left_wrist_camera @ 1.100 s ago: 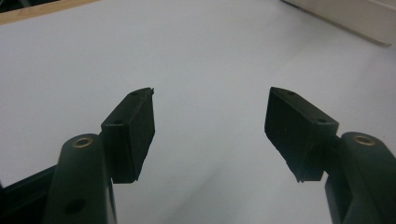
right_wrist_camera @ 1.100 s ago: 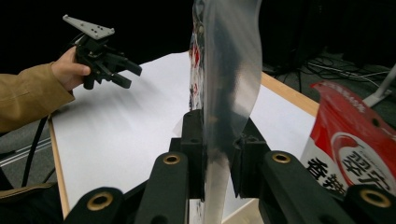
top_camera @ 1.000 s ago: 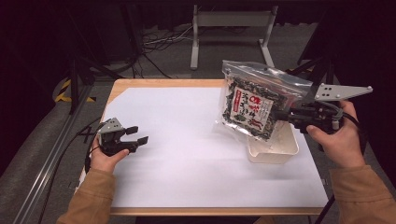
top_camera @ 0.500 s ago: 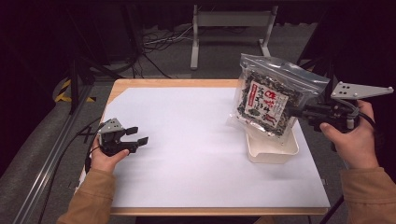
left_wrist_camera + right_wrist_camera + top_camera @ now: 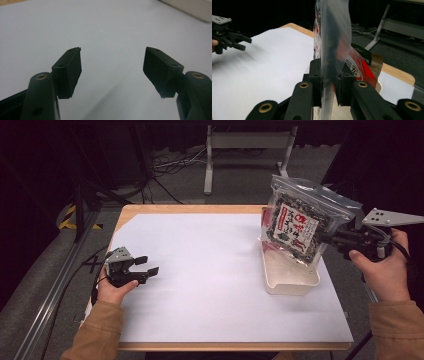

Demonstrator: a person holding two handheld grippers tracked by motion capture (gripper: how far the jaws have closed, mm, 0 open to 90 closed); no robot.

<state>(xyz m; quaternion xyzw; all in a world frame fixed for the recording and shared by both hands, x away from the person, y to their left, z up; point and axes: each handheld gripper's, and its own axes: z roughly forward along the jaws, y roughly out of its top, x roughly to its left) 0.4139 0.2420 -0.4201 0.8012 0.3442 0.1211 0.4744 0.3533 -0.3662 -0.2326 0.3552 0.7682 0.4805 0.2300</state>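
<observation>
Your right gripper (image 5: 327, 239) clamps the snack bag (image 5: 300, 227), lifting it above the tray (image 5: 292, 282); carry it clear next. Your left gripper (image 5: 147, 265) rests released.

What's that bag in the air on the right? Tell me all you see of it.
The bag is a clear, shiny plastic pouch of dark contents, with a white and red printed label. It hangs tilted above the white tray, clear of the table. The right gripper pinches its edge between shut jaws.
</observation>
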